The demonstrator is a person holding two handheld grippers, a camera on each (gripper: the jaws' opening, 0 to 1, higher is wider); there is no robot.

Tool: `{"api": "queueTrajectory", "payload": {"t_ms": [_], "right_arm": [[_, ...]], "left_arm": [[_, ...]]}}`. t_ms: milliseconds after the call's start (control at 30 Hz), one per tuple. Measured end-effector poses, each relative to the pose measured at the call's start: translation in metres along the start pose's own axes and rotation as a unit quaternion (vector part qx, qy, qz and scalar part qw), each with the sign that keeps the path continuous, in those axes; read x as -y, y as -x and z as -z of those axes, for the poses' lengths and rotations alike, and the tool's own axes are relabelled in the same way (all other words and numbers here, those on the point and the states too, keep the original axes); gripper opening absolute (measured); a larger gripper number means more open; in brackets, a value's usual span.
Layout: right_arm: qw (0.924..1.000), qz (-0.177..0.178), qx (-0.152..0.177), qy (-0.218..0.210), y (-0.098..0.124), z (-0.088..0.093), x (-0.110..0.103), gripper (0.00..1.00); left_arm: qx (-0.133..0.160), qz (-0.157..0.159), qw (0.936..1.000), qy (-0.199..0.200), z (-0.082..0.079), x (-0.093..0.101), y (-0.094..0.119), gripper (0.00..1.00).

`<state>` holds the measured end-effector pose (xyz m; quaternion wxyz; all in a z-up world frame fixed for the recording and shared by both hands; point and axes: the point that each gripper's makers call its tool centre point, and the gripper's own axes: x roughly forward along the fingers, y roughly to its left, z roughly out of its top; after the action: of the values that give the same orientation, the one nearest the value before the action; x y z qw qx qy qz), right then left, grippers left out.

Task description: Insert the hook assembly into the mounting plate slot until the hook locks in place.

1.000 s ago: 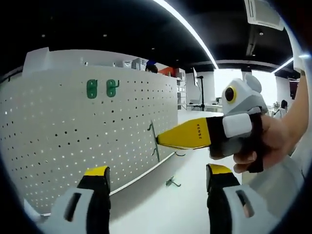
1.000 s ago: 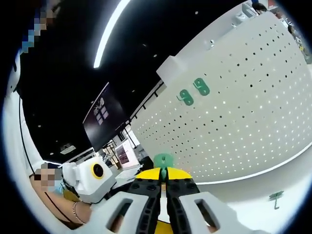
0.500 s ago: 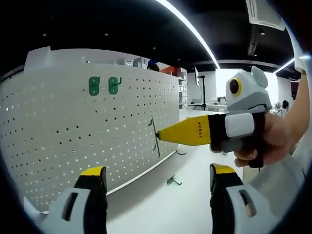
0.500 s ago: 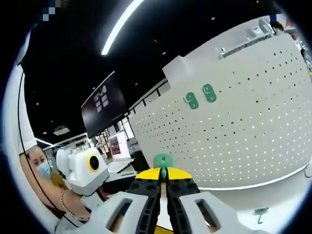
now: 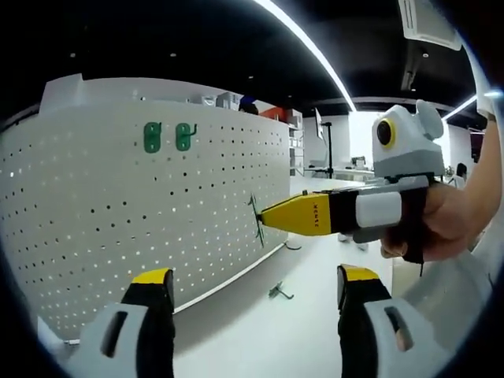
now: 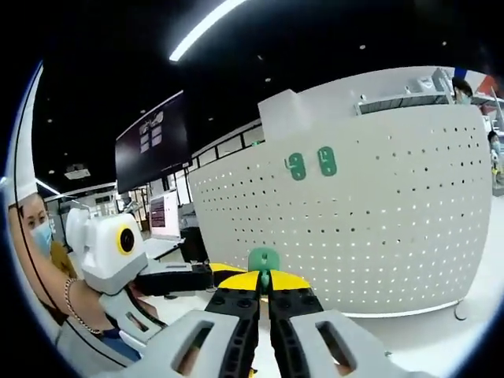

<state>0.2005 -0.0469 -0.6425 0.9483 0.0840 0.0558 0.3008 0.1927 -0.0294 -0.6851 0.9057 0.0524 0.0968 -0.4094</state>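
We are clamping the right gripper (image 6: 264, 293) on a green hook (image 6: 263, 259) near the pegboard (image 6: 394, 228); our left gripper (image 5: 250, 295) is hanging wide open, empty.

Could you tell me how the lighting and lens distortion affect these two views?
Left gripper view: the flat pegboard bows into a curve, a bright ceiling light strip runs overhead, and the far window is blown out. Right gripper view: same bowing, dark ceiling, pegboard evenly lit.
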Motion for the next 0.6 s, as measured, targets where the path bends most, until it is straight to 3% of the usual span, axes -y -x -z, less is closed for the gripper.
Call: {"api": "queueTrajectory", "payload": {"t_ms": [600], "right_arm": [[0.9984,0.043,0.024,0.027,-0.014,-0.033,0.033,0.0]], "left_arm": [[-0.004,-0.013,0.9999,0.006,0.007,-0.01,0.012,0.86]]}}
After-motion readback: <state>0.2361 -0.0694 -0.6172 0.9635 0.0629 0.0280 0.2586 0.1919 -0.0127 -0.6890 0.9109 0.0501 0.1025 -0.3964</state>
